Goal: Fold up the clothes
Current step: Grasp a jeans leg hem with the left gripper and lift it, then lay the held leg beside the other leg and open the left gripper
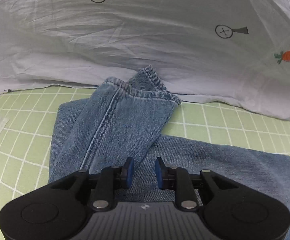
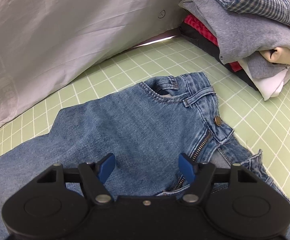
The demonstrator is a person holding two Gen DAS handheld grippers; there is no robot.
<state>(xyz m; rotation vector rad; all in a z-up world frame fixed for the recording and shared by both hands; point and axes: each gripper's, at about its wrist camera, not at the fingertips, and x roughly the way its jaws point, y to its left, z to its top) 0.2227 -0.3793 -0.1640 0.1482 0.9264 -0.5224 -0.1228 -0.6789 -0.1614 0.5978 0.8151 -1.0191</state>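
So the jeans were laid out flat on the green grid mat, waistband end toward the right side with the button and the fly unzipped; over in the left wrist view the leg ends were doubled back across the rest of the denim, hems pointing at the white sheet, which I'd read as a lengthwise fold partly done, legs brought over so the pile gets shorter. The left gripper hung just above that folded leg with its blue pads only a narrow gap apart and nothing pinched between them; looked like it wasn't gripping the cloth at all. The right gripper hovered over the hip area with jaws spread wide, empty too, maybe parked there to pin the waist while the other side works; just my guess.

Around it: the white sheet with the little carrot print draped right along the mat's far edge, and the hems were touching it, so they could snag there; a stack of other clothes, grey, plaid, red, sat near the waistband but apart from it.
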